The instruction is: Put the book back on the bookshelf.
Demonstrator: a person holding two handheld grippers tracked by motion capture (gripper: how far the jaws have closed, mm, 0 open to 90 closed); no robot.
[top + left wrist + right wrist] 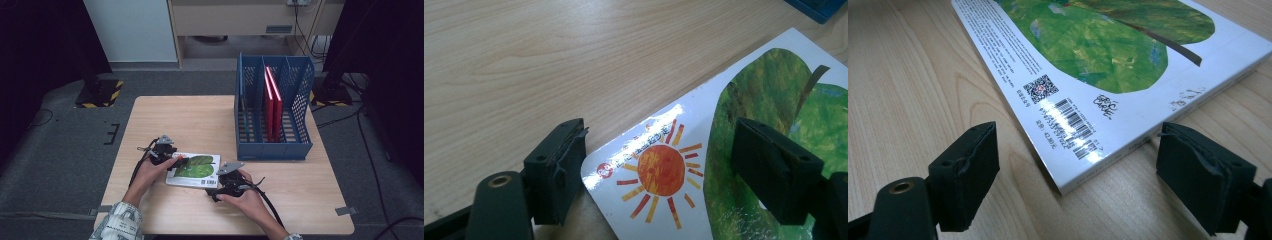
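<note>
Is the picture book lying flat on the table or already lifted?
Flat. The book lies closed, cover up, on the table; in the right gripper view its corner rests on the wood, with no gap beneath.

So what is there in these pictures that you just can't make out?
- The small print beside the barcode on the picture book: too small to read in the right gripper view.
- The two red books in the blue file rack: high view, titles too small, lower parts behind the rack's walls.
- The left gripper: high view, fingertips too small; the left gripper view cuts its jaws at the bottom edge.
</note>
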